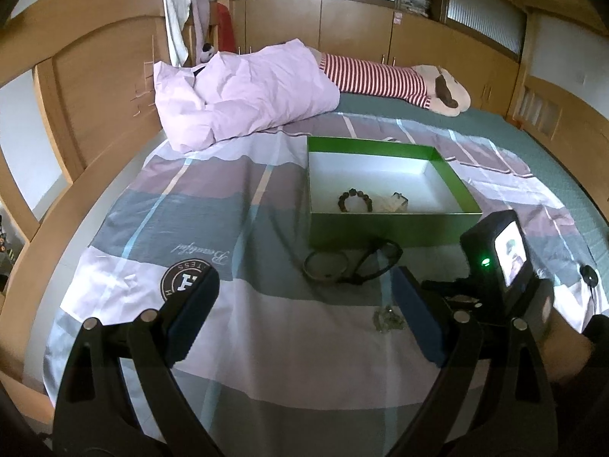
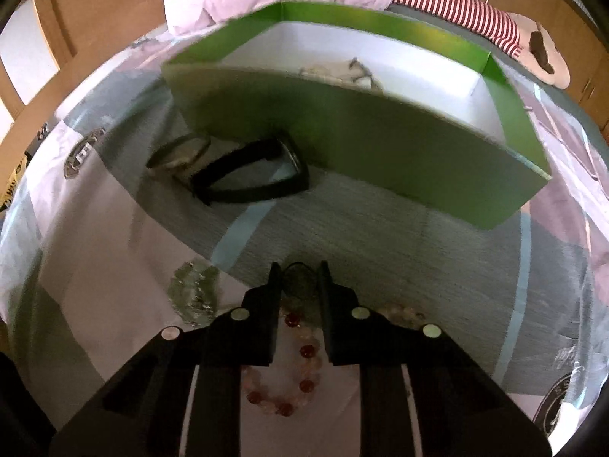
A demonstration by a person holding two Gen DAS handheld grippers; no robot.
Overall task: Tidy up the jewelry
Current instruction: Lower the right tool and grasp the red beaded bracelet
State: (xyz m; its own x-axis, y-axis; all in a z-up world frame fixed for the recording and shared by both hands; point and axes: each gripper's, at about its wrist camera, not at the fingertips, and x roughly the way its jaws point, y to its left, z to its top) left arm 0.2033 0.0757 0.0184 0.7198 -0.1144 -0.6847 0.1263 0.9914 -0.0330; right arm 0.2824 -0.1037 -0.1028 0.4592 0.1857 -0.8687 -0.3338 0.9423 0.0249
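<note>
A green box with a white inside sits on the bed; it holds a dark bead bracelet and a pale piece. In front of it lie a thin bangle and a black band. A small silvery chain lies nearer. My left gripper is open and empty above the sheet. My right gripper is nearly shut around a greenish translucent bangle, low over the sheet. A red and pink bead bracelet lies under its fingers. A clear bead piece lies to its left. The box is ahead.
The bed has a striped grey, lilac and white sheet. A lilac duvet and a striped plush toy lie at the far side. Wooden wardrobes surround the bed. The right gripper's camera unit sits right of my left gripper.
</note>
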